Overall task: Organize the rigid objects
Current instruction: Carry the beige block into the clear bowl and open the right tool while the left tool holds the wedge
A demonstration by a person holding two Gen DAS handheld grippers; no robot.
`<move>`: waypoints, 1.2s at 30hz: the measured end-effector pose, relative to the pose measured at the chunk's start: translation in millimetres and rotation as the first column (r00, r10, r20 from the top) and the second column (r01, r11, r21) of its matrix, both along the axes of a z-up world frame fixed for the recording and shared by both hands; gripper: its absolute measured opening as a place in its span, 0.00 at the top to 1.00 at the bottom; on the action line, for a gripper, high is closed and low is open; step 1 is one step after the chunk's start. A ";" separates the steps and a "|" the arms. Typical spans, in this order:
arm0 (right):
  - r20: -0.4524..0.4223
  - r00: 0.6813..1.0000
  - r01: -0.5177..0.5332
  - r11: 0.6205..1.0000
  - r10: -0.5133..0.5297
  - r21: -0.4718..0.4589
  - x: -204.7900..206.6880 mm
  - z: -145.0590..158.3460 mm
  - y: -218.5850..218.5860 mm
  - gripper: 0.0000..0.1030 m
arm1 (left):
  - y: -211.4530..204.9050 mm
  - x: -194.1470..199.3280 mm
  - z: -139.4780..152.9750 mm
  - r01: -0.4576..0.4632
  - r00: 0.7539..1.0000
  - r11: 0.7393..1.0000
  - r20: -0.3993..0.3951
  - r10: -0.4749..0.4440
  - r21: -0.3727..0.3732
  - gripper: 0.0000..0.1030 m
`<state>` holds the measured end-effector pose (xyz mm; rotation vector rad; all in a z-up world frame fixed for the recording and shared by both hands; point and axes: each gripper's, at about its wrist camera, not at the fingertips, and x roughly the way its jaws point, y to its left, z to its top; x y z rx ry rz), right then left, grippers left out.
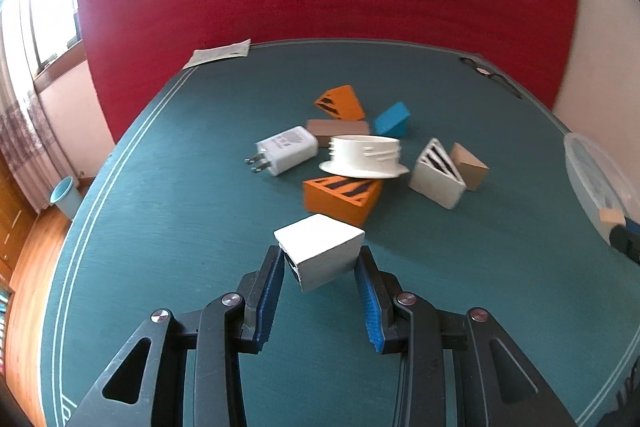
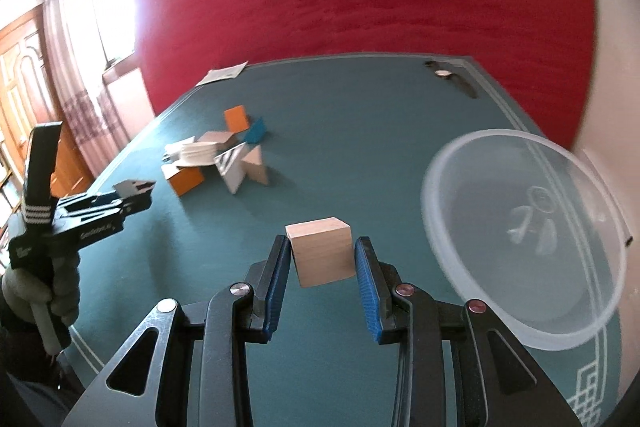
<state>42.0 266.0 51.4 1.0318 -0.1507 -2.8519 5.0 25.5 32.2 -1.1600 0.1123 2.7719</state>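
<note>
We hold two claws above a teal desk (image 1: 168, 211) edged with pale double lines. Our left claw (image 1: 320, 263) is closed on one white block with a hollow striped end (image 1: 320, 253), gripped between its blue ribbed pads and lifted clear of the desk. Our right claw (image 2: 322, 259) is closed on one plain pale wooden cube (image 2: 322, 251), also held above the desk.

On the desk ahead, a loose cluster lies near the middle. In the left view we count two orange wedge blocks with black stripes, one at the back (image 1: 340, 103) and one at the front (image 1: 340, 197); one blue wedge block (image 1: 393, 119); one brown flat block (image 1: 338, 129); one white wedge block with a striped open face (image 1: 438, 173); one tan wedge block (image 1: 470, 167) touching it; one white wall charger with two metal prongs (image 1: 284, 151); and one white round threaded plastic fitting with a flange (image 1: 366, 157) resting partly on the front orange wedge.

One clear round plastic bowl (image 2: 440, 187) sits to the right of the cube in the right view, empty but for a moulded mark on its base. One sheet of white paper (image 1: 220, 53) lies at the far left corner of the desk; its print is too small to read. The charger carries grey markings, unreadable. White lettering on the left claw's body, seen from the right view, is too blurred to make out.
</note>
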 end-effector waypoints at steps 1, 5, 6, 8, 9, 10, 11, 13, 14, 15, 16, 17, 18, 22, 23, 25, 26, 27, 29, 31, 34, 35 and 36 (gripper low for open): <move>-0.006 1.000 0.018 1.000 -0.018 -0.001 2.8 1.7 6.6 0.67 | 3.3 1.2 0.1 0.009 1.000 1.000 0.000 -0.009 -0.001 0.63; -0.023 0.996 0.084 0.996 -0.084 -0.009 10.0 7.6 29.7 0.67 | 18.4 5.8 1.3 0.051 0.999 0.999 0.002 -0.051 -0.003 0.63; -0.028 0.994 0.105 0.994 -0.105 -0.012 11.8 9.3 36.9 0.67 | 21.4 5.5 2.0 0.061 0.998 0.998 0.002 -0.061 -0.003 0.63; -0.033 0.989 0.143 0.990 -0.144 -0.018 15.3 11.7 49.7 0.67 | 29.2 8.2 4.3 0.081 0.997 0.997 -0.001 -0.081 -0.002 0.63; -0.034 0.985 0.166 0.986 -0.167 -0.023 16.8 12.5 57.3 0.67 | 32.3 9.6 4.9 0.088 0.996 0.996 -0.003 -0.088 -0.003 0.63; -0.034 0.979 0.199 0.980 -0.200 -0.028 19.1 13.4 68.1 0.67 | 36.9 10.7 6.4 0.099 0.995 0.995 -0.005 -0.099 -0.004 0.63; -0.034 0.974 0.224 0.974 -0.225 -0.030 21.4 13.7 76.1 0.67 | 39.4 11.3 7.2 0.106 0.994 0.994 -0.007 -0.106 -0.004 0.63; -0.034 0.963 0.267 0.963 -0.268 -0.035 24.3 13.7 91.1 0.67 | 46.2 12.3 9.4 0.123 0.992 0.992 -0.010 -0.123 -0.006 0.63; -0.034 0.957 0.287 0.957 -0.288 -0.037 25.8 13.2 97.5 0.67 | 48.8 12.4 10.0 0.129 0.992 0.992 -0.010 -0.129 -0.006 0.63; -0.032 0.947 0.317 0.948 -0.318 -0.041 27.9 12.1 107.4 0.67 | 52.1 12.8 10.6 0.135 0.991 0.991 -0.010 -0.135 -0.006 0.63; -0.031 0.941 0.334 0.941 -0.336 -0.046 29.0 10.9 114.1 0.67 | 57.1 14.3 11.6 0.142 0.990 0.990 -0.010 -0.142 -0.007 0.63; -0.030 0.936 0.349 0.936 -0.351 -0.050 29.6 9.6 119.9 0.67 | 61.5 14.7 12.2 0.150 0.989 0.989 -0.010 -0.150 -0.009 0.63; -0.025 0.928 0.369 0.928 -0.371 -0.057 30.0 7.6 128.1 0.67 | 65.2 15.2 13.1 0.158 0.987 0.987 -0.011 -0.158 -0.011 0.63; -0.017 0.912 0.409 0.911 -0.411 -0.058 28.4 2.3 144.1 0.67 | 83.0 15.4 19.4 0.198 0.980 0.980 -0.015 -0.199 -0.014 0.63; -0.015 0.908 0.416 0.907 -0.418 -0.056 27.7 0.8 146.8 0.67 | 88.5 15.7 22.0 0.210 0.977 0.978 -0.020 -0.210 -0.016 0.63; -0.013 0.902 0.430 0.901 -0.431 -0.055 28.1 -0.9 151.8 0.67 | 98.1 16.8 27.0 0.231 0.972 0.973 -0.031 -0.231 -0.021 0.63; -0.014 0.898 0.438 0.897 -0.440 -0.056 28.4 -1.1 153.8 0.67 | 103.4 17.1 30.2 0.243 0.969 0.970 -0.035 -0.244 -0.019 0.63; -0.016 0.895 0.445 0.894 -0.446 -0.058 27.7 -1.6 154.4 0.67 | 106.8 17.2 32.0 0.253 0.967 0.967 -0.038 -0.253 -0.017 0.63; -0.021 0.884 0.465 0.883 -0.467 -0.069 29.7 -0.6 158.4 0.66 | 117.0 20.8 36.9 0.275 0.960 0.961 -0.047 -0.275 -0.012 0.63; -0.022 0.874 0.483 0.872 -0.486 -0.075 32.5 0.3 163.1 0.61 | 125.4 21.7 39.7 0.292 0.955 0.956 -0.055 -0.293 -0.014 0.63; -0.023 0.860 0.506 0.859 -0.509 -0.084 35.0 0.4 167.8 0.47 | 139.4 23.4 41.6 0.325 0.944 0.946 -0.056 -0.325 -0.004 0.63; -0.028 0.856 0.512 0.855 -0.516 -0.083 36.2 0.8 168.3 0.47 | 143.9 22.0 41.6 0.336 0.940 0.942 -0.054 -0.335 -0.001 0.63; -0.032 0.855 0.515 0.854 -0.518 -0.080 35.9 1.4 167.8 0.47 | 149.2 21.8 42.1 0.349 0.936 0.937 -0.054 -0.348 0.005 0.63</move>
